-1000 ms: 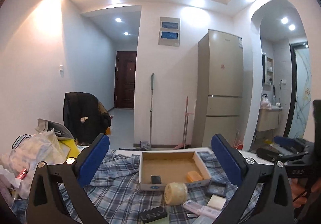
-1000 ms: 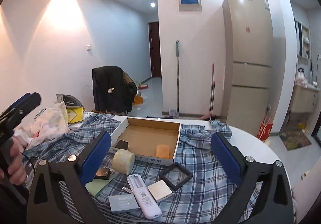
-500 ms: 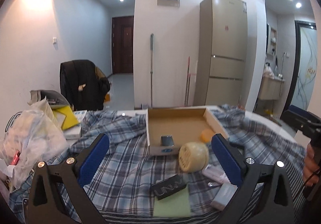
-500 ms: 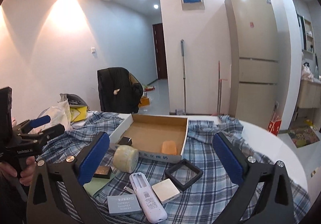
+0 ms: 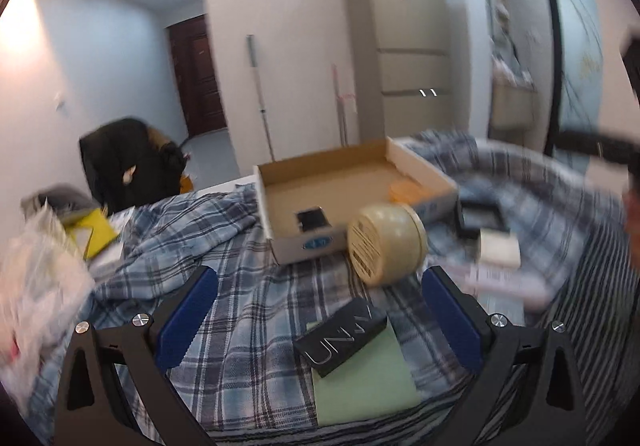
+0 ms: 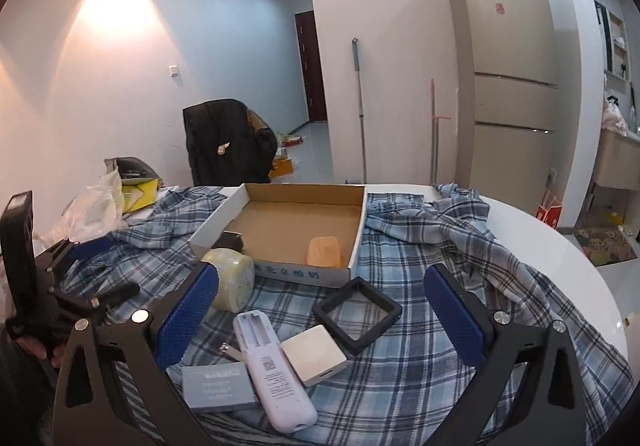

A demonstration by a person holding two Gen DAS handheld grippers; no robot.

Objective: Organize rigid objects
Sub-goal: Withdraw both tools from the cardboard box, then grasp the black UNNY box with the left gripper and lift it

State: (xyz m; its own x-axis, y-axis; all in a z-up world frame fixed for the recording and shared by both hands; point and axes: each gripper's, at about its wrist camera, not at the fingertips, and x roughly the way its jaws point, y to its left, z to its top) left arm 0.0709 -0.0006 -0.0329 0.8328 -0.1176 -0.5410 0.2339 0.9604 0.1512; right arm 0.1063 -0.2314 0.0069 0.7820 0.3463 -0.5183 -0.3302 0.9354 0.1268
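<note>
Evidently, my left gripper [image 5: 318,310] had dropped and closed in on the clutter in front of the cardboard box [image 5: 352,202] within the last second; its view was motion-blurred, where a second earlier it had looked level across the room. Its fingers stood released, wide apart, holding nothing. Between them, just short of the box's near wall, lay the black case [image 5: 340,340] resting on a green card [image 5: 366,378], with the cream round tin [image 5: 386,242] on its side touching the box front.

My right gripper [image 6: 320,316] had barely shifted; its fingers were likewise spread and empty, hovering over the white remote [image 6: 274,370], grey box [image 6: 218,386], white square block [image 6: 314,354] and black frame [image 6: 356,314], all in front of the box on the plaid cloth [image 6: 440,286].

Inside the box I noted only an orange block [image 6: 324,251] and a small dark item [image 5: 312,218]. I judged the left approach as lining up a pick of the black case; most sorting remained.
</note>
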